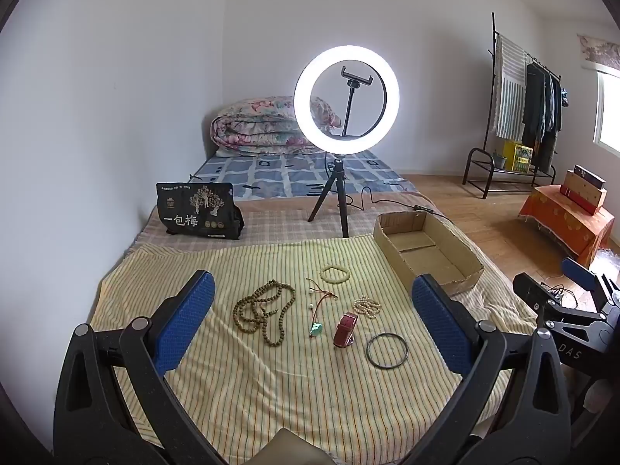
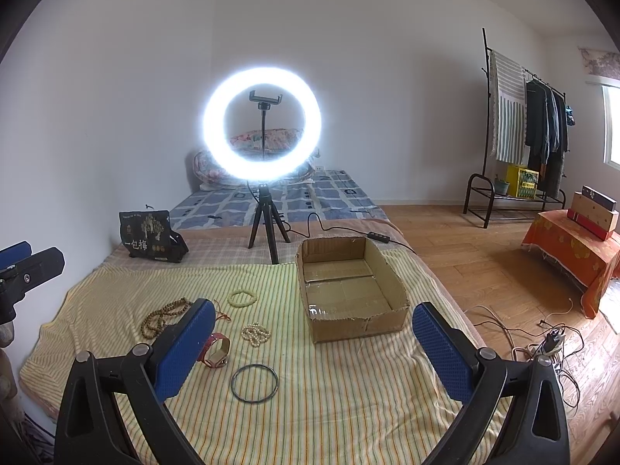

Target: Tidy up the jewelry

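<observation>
Jewelry lies spread on a yellow striped cloth point(image 1: 271, 387): a long brown bead necklace point(image 1: 263, 312), a pale green bracelet point(image 1: 335, 273), a red cord pendant point(image 1: 319, 310), a small pearl strand point(image 1: 366, 306), a red watch point(image 1: 345, 329) and a dark bangle point(image 1: 387, 350). An empty cardboard box point(image 2: 350, 286) sits at the cloth's right side. My left gripper point(image 1: 314, 329) hovers open above the pieces, holding nothing. My right gripper point(image 2: 314, 352) is open too, above the bangle point(image 2: 254, 383), with the watch point(image 2: 215, 350) partly behind its left finger point(image 2: 186, 348).
A lit ring light on a tripod point(image 1: 346, 100) stands behind the cloth, its cable trailing right. A black printed bag point(image 1: 197, 209) leans by the wall. Folded quilt point(image 1: 263, 128), clothes rack point(image 1: 523, 108), orange-covered stand point(image 2: 573, 248) and floor cables point(image 2: 542, 341) lie around.
</observation>
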A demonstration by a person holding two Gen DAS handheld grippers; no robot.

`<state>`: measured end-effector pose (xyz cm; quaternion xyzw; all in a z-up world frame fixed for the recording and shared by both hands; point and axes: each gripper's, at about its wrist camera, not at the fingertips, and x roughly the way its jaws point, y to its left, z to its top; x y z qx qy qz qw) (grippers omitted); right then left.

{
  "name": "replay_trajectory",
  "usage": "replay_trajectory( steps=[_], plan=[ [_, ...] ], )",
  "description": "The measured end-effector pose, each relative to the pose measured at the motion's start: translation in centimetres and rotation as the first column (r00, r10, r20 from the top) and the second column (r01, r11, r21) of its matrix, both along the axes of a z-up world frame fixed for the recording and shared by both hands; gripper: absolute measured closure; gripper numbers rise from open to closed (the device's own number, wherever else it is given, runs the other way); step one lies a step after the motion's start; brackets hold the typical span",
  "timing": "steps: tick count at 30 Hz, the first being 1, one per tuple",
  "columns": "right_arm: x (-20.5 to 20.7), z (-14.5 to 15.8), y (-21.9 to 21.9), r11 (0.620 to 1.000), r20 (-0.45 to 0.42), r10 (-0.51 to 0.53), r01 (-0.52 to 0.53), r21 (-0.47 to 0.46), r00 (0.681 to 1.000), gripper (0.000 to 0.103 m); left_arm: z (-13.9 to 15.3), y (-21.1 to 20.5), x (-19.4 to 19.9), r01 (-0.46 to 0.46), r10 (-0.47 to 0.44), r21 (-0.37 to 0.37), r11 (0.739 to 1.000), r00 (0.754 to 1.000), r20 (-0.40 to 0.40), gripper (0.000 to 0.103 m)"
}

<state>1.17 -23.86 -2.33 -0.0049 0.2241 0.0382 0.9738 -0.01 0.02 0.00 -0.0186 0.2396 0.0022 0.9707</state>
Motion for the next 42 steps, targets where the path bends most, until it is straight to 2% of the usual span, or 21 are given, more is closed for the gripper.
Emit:
replay_trajectory(
  steps=[19, 24, 30, 36, 42],
  plan=[
    [0.8, -0.3, 0.6, 1.0, -0.031, -0.002, 0.002, -0.011, 1.0, 0.0, -0.9, 0.2, 0.6, -0.005, 0.005, -0.001, 1.0, 1.0, -0.02, 0.0],
    [1.3, -0.6, 0.8, 1.0, -0.056, 0.001, -0.001, -0.017, 0.998, 0.0, -1.4, 0.9, 1.2, -0.014, 0.014, -0.007, 1.0, 0.999, -0.048, 0.0],
    [2.2, -1.4, 1.2, 0.999, -0.113, 0.024, -0.027, -0.026, 0.993, 0.0, -1.7, 2.2, 2.0, -0.035, 0.034, -0.01, 0.999, 0.997, -0.073, 0.0],
    [3.1, -2.4, 1.5, 0.998, -0.174, 0.063, -0.062, 0.012, 0.983, 0.0, -2.6, 4.5, 4.6, -0.042, 0.038, -0.022, 0.999, 0.988, -0.15, 0.0],
    [4.9, -4.3, 1.9, 0.994, -0.289, 0.105, -0.096, 0.046, 0.952, 0.0, -3.4, 7.4, 7.1, -0.053, 0.051, -0.008, 0.999, 0.98, -0.193, 0.0]
  ],
)
